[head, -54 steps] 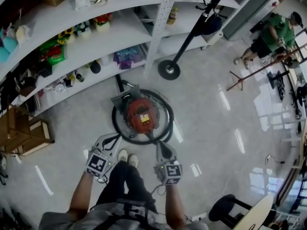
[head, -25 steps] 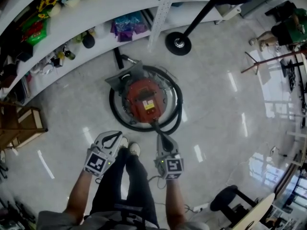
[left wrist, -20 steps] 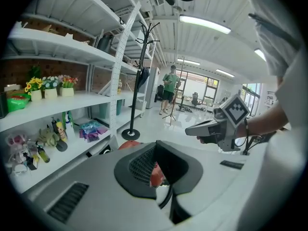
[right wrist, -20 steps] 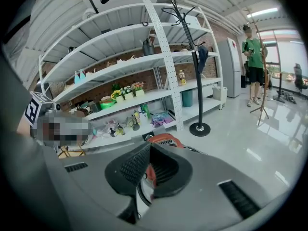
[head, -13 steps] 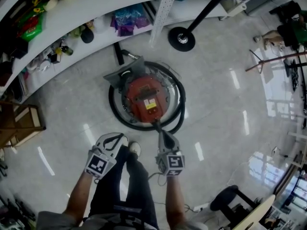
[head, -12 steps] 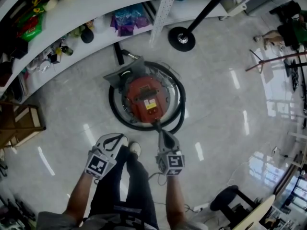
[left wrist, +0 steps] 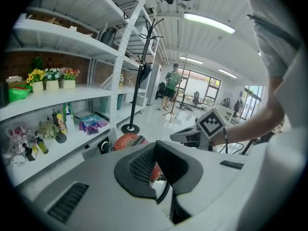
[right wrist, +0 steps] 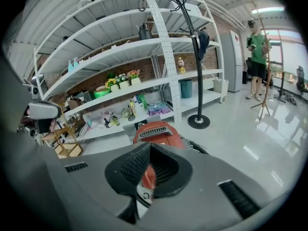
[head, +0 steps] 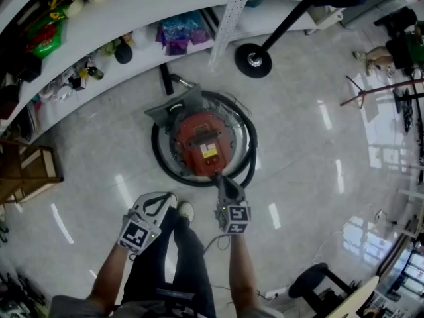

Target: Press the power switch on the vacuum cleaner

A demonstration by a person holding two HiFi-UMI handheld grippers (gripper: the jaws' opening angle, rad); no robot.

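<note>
Red vacuum cleaner [head: 202,144] stands on the glossy floor [head: 298,144] in front of the white shelf [head: 132,18]. A black hose [head: 159,161] is coiled in a ring around it. A yellow label [head: 209,152] sits on its top.

Right gripper [head: 222,181]: held forward and low, tip at the near edge of the vacuum cleaner, over the hose ring. Contact cannot be confirmed from the head view. In the right gripper view the jaws [right wrist: 144,177] are together with nothing clamped, and the red body [right wrist: 156,131] fills the space just beyond them. The switch itself cannot be made out.

Left gripper [head: 164,199]: held back beside the person's shoe [head: 186,211], apart from the vacuum cleaner. Its jaws [left wrist: 161,177] are together at the tips and grip nothing. The red body [left wrist: 126,141] shows farther off.

Black stand base [head: 252,59] rests on the floor beyond the vacuum cleaner.
</note>
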